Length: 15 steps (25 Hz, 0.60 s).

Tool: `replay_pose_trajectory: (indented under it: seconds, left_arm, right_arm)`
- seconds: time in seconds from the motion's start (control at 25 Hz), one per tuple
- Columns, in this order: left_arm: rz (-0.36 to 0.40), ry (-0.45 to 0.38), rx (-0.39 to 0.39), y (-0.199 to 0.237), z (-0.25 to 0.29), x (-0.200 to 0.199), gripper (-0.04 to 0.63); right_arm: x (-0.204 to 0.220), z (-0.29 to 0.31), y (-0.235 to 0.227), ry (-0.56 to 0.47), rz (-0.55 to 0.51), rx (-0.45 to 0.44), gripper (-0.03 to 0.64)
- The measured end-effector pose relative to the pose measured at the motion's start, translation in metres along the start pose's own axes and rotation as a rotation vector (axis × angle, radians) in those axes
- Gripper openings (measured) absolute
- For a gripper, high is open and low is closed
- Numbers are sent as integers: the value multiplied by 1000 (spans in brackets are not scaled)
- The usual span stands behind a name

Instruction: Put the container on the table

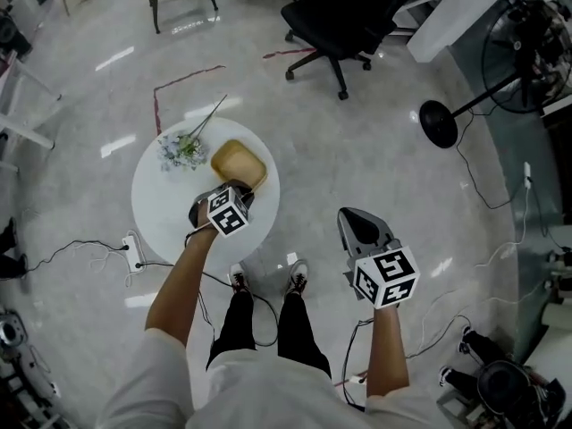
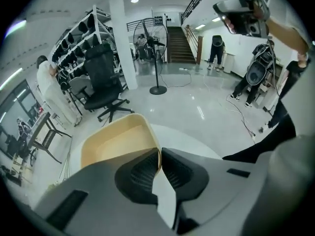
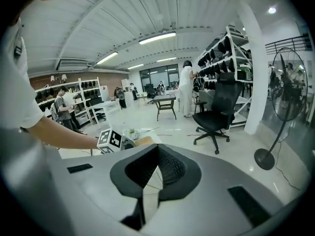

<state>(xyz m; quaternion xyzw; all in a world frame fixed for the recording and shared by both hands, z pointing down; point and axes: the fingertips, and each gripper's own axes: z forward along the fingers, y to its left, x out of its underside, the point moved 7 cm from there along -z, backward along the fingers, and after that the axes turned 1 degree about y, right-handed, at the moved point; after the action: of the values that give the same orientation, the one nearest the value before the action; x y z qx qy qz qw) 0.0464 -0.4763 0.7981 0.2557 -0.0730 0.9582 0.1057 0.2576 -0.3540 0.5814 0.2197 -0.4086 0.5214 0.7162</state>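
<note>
The container [image 1: 239,163] is a shallow tub of smooth tan plastic with rounded corners, open side up, over the far right part of a round white table [image 1: 161,195]; no view settles whether its base already rests on the top. The left gripper [image 1: 237,188] reaches it from the near side, the bare forearm stretched forward and down and the marker cube facing up, and its jaws are clamped on the tub's near wall. The left gripper view shows that grip plainly: the thin rim of the container [image 2: 115,141] stands pinched between the two ribbed black pads of the left gripper [image 2: 160,154], one pad inside the tub and one outside, with the glossy tabletop [image 2: 197,141] beyond. The head view hides this contact under the gripper's body. The right gripper [image 1: 344,213] hangs over the pale polished floor to the right of the table, well apart from it, the arm bent at the person's side; in its own view the right gripper [image 3: 156,154] has its jaws together at the tips with nothing between them. A small spray of flowers [image 1: 183,147] lies on the table just beside the tub's left side. A black wheeled office chair [image 1: 344,16] stands farther off, and a pedestal fan [image 3: 285,92] on a round base near it.
</note>
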Motion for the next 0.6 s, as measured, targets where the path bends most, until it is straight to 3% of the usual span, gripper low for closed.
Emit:
replay_pose_trajectory:
  seconds: [0.16,0.32,0.48,0.6]
  left_arm:
    - [-49,-23,-25,7,15,-1,43]
    - [-242,-157,-23,20,-1,-4,135]
    - [-379,-315,-71,32,-58,-15,126]
    - [-430,-444,-171,45,-129,-30,63]
  right_arm:
    - [10,-3,-13,17,-4,82,14]
    - [-1,-9,-22,13,-10,154,14]
    - [-39,-19,-28,-58,-22,157,14]
    - [-84,-29,-24,-124,-78,150,14]
